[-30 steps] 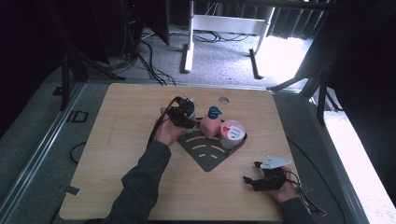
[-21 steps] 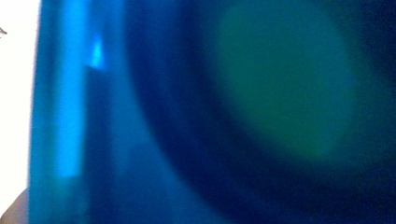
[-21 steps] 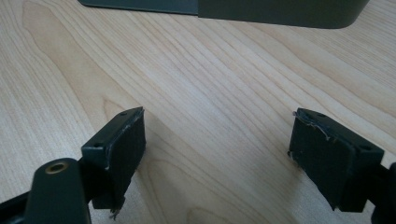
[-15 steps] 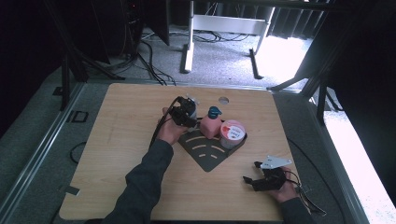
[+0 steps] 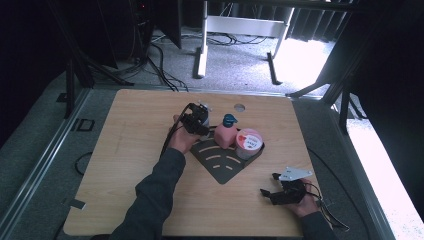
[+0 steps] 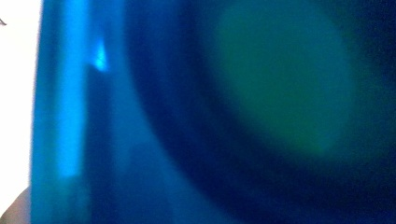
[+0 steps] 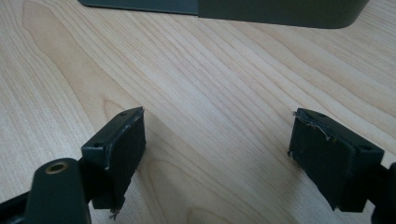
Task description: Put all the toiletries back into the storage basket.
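Note:
A person's left hand holds my left gripper (image 5: 196, 121) near the middle of the table, just left of a pink bottle (image 5: 226, 136) with a teal cap (image 5: 229, 119). The bottle stands at the back of a dark fan-shaped tray (image 5: 220, 165), beside a round tub (image 5: 248, 141) with a pink and white lid. In the left gripper view a blurred blue-green surface (image 6: 261, 93) sits right against the lens and hides the jaws. My right gripper (image 5: 267, 195) rests at the front right. Its jaws (image 7: 217, 135) stand wide apart over bare wood with nothing between them.
The wooden table (image 5: 125, 150) has a round hole (image 5: 239, 107) near its back edge. The tray's dark rim (image 7: 280, 9) lies a short way ahead of the right gripper. Cables trail from both grippers. Beyond the table are floor cables and a desk frame.

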Demonstrator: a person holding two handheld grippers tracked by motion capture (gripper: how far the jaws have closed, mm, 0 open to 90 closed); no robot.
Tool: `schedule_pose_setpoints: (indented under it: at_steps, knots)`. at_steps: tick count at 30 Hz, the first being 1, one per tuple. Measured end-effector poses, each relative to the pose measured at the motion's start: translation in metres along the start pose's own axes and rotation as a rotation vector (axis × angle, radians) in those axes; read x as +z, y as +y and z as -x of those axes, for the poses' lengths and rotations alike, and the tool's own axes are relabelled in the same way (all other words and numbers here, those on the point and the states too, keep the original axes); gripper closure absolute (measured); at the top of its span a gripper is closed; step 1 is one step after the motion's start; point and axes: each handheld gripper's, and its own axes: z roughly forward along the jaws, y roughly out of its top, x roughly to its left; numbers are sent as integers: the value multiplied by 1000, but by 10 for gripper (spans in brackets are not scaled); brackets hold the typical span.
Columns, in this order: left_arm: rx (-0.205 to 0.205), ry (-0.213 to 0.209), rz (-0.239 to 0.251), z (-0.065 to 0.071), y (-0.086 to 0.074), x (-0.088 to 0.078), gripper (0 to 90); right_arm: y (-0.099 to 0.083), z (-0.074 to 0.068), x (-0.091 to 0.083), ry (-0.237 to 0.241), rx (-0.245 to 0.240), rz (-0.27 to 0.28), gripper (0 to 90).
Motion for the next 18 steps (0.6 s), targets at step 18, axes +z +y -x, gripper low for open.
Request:
schedule_pose_setpoints:
  at_steps: [18]
  knots:
    - [14,-18,-3,4,5,13,548,0,0,0,0,0,0,181]
